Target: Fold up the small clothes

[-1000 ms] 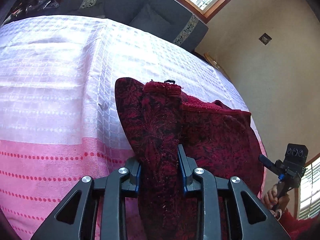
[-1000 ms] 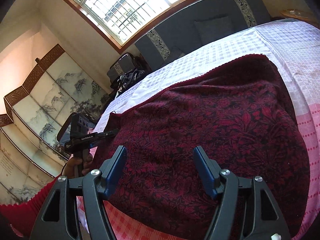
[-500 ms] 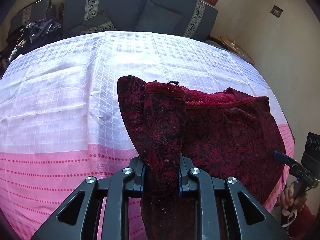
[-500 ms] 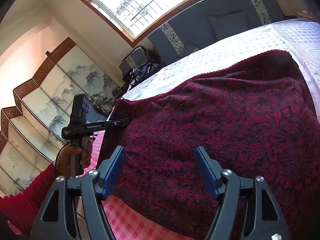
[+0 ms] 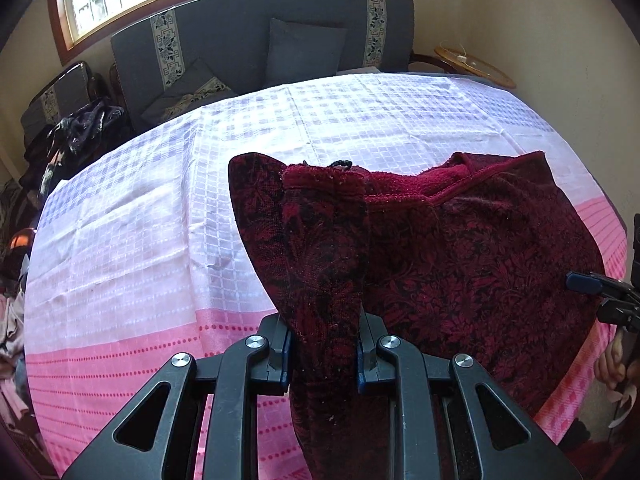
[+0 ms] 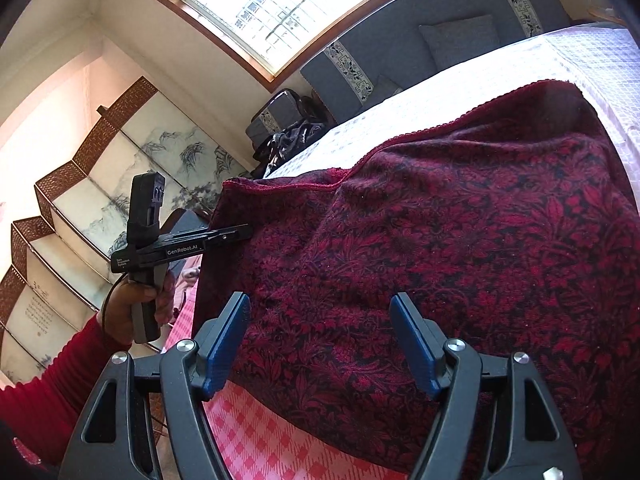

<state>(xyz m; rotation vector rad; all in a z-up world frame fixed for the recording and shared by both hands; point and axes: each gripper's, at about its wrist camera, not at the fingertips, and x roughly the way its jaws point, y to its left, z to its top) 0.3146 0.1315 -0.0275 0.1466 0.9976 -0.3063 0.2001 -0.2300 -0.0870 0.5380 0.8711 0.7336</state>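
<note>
A dark red floral cloth (image 5: 460, 272) lies on the pink and white tablecloth (image 5: 160, 240). My left gripper (image 5: 322, 344) is shut on a bunched corner of it, and that corner hangs lifted off the table. In the right wrist view the same cloth (image 6: 460, 240) fills the middle, and the left gripper (image 6: 240, 236) pinches its raised left edge, held by a hand in a red sleeve (image 6: 132, 312). My right gripper (image 6: 320, 344) stands open just above the cloth's near edge, with nothing pressed between its blue pads. Its tip (image 5: 584, 282) shows at the cloth's right side.
A grey sofa with cushions (image 5: 260, 40) runs behind the table under a window. A dark pile of clothes (image 5: 76, 136) sits at its left end. A round wicker piece (image 5: 472, 64) is at the far right corner. A painted folding screen (image 6: 100, 220) stands to the left.
The left gripper has risen and rolled with the cloth corner in it, so the cloth's left edge stands higher off the table. The right gripper has barely moved and stays open.
</note>
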